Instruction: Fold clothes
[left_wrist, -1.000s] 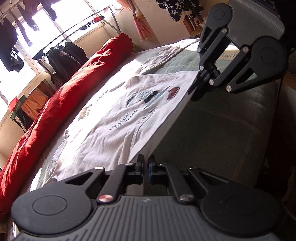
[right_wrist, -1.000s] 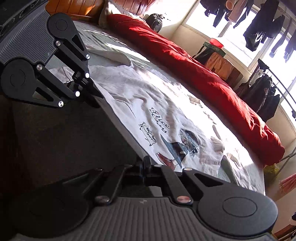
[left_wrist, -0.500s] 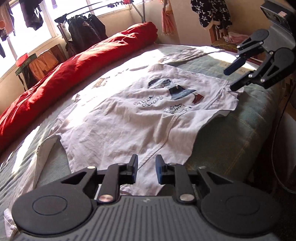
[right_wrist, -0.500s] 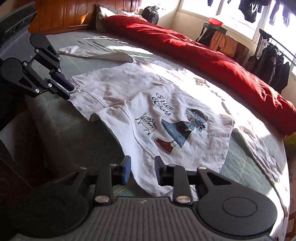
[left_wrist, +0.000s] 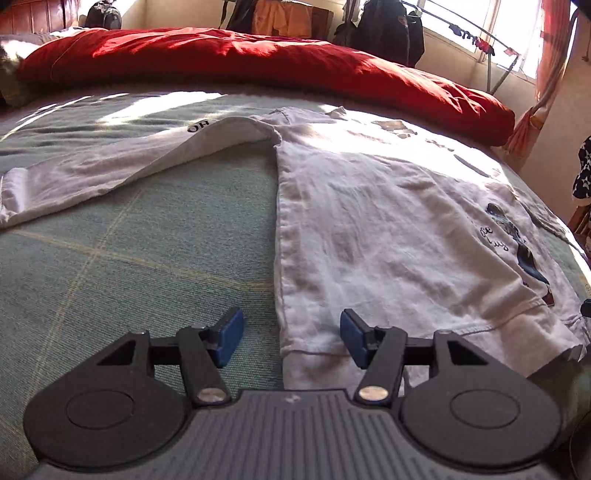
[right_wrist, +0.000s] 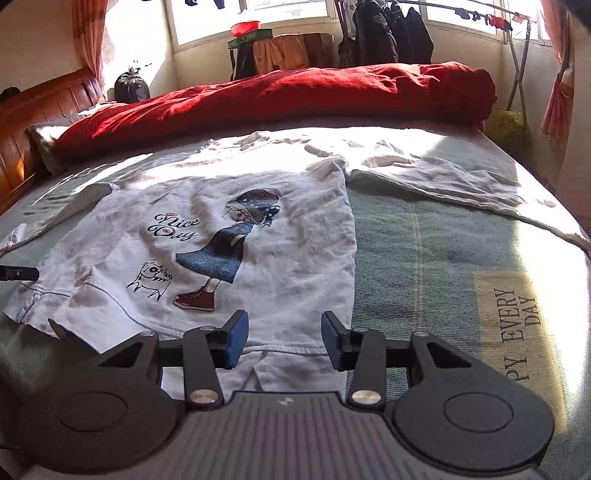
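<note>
Jaws on both grippers are apart and widening, with nothing clamped. From the left wrist view, the left gripper (left_wrist: 290, 338) hangs low over the near hem of the white long-sleeve shirt (left_wrist: 388, 236), and the shirt's left side edge runs right up between the blue pads (left_wrist: 229, 338), so one pad sits over bare bed cover (left_wrist: 129, 251) and the other over cloth. The left sleeve (left_wrist: 110, 173) is flung out sideways across the cover, well apart from the gripper. My guess is it's lined up on that corner because the side edge is the natural place to grab for a fold. Over to the right wrist view: the right gripper (right_wrist: 284, 338) hovers above the hem near the shirt's other bottom corner, print side up with the "Nice Day" print (right_wrist: 207, 243) facing the camera, and the right sleeve (right_wrist: 461, 184) stretched out toward the far side. The red duvet (right_wrist: 295, 96) is rolled along the back, which looks deliberate, keeping the bed free as a folding surface. The shirt itself is spread flat and not folded yet.
</note>
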